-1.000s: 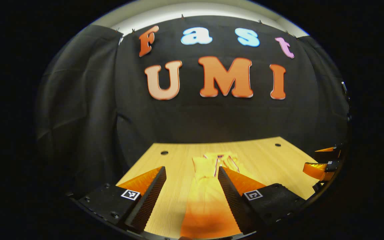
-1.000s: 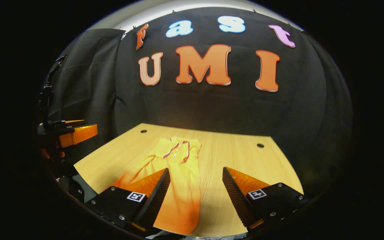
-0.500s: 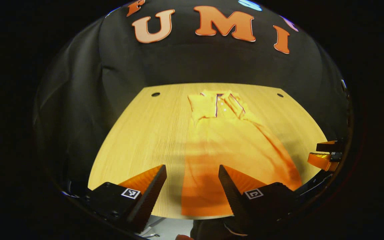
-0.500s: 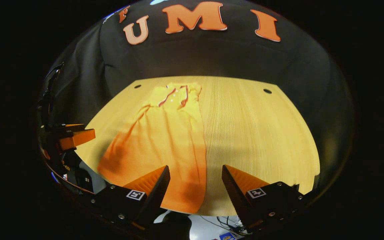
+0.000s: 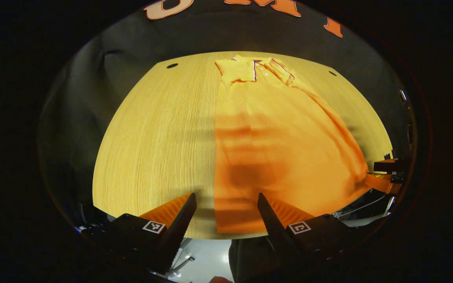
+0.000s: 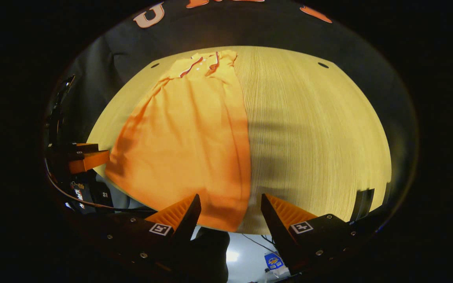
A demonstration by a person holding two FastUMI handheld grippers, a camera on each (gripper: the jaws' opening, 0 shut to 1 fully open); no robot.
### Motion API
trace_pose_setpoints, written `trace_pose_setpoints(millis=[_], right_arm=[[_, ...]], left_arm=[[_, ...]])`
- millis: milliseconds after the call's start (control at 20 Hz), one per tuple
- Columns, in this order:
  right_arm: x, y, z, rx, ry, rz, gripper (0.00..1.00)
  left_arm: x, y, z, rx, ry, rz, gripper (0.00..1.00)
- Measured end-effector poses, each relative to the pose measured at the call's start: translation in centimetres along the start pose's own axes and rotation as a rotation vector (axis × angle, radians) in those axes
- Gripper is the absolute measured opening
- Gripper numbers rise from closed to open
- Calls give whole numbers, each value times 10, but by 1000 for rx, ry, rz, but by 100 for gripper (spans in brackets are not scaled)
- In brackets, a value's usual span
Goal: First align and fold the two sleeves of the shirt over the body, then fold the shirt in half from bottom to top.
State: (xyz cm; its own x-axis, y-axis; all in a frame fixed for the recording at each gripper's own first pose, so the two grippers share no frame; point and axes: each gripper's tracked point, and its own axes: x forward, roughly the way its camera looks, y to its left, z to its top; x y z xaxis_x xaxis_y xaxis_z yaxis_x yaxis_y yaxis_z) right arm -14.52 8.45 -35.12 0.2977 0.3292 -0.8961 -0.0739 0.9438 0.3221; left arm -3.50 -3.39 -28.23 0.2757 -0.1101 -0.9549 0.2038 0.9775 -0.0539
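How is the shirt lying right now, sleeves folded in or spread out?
Folded in: the shirt lies as one long flat panel on the table, with no sleeve sticking out. Bottom-to-top fold not done.

Left gripper view: shirt (image 5: 273,141) lies flat on the counter (image 5: 155,133), collar toward 12 o'clock, hem at the near edge toward 6. Left hand-held gripper (image 5: 226,204) at 6 o'clock, over the hem's left corner. Right hand-held gripper (image 5: 383,175) at 3 o'clock beside the shirt. Right gripper view: shirt (image 6: 187,129) toward 10 o'clock, bare counter (image 6: 321,133) toward 2.
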Motion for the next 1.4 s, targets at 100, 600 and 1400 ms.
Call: trace_pose_setpoints(millis=[100,600,1400], right_arm=[[5,3,-8,13,37,7,93],[11,9,-19,57,165,11,59],[-3,30,51,264,68,213,2]], left_arm=[[6,-6,4,-9,32,-16,98],[17,-14,-18,-11,159,-63,94],[-13,-28,61,-55,62,-192,9]])
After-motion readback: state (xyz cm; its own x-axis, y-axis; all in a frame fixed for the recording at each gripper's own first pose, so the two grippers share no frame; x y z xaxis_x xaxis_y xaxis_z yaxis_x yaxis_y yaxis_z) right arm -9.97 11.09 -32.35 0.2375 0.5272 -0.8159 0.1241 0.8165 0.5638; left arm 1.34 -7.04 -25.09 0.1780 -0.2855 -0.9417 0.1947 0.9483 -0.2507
